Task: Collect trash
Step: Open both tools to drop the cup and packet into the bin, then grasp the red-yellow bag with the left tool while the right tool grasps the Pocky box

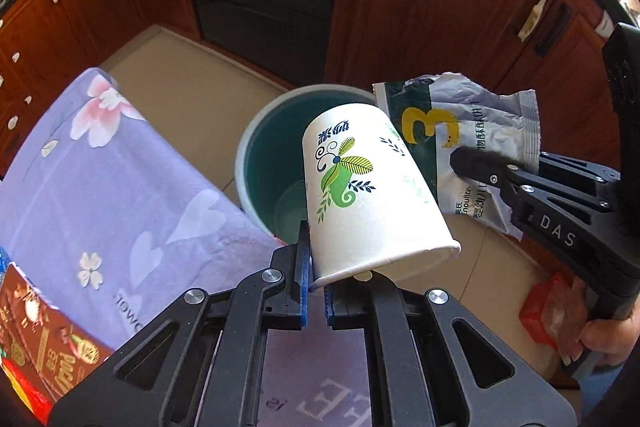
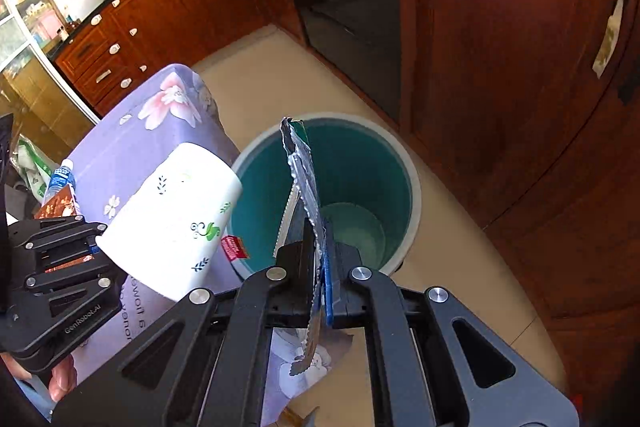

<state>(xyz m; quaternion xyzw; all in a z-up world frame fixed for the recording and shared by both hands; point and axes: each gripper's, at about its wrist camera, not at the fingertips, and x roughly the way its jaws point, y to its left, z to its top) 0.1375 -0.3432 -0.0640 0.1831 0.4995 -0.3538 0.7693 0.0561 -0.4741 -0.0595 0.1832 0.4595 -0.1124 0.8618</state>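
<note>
Both tongs loaded, hovering at the bin.

Paper cup (image 1: 372,187) pinched by its rim wall in the left tongs (image 1: 316,291), lying tilted with its base toward the upper left of the left wrist frame and its long axis running over the near rim of the green bin (image 1: 248,143) at frame centre. Crumpled foil wrapper (image 1: 472,147) pinched flat in the right tongs (image 2: 320,287), standing edge-on in the right wrist view, its top over the bin mouth. The bin lies straight ahead of and below both tongs, on the floor beside the purple floral-clothed bench (image 1: 120,167). Judgement: wrapper sits more squarely over the opening, so the right hand looks nearer to a clean drop; cup may clip the rim.
</note>
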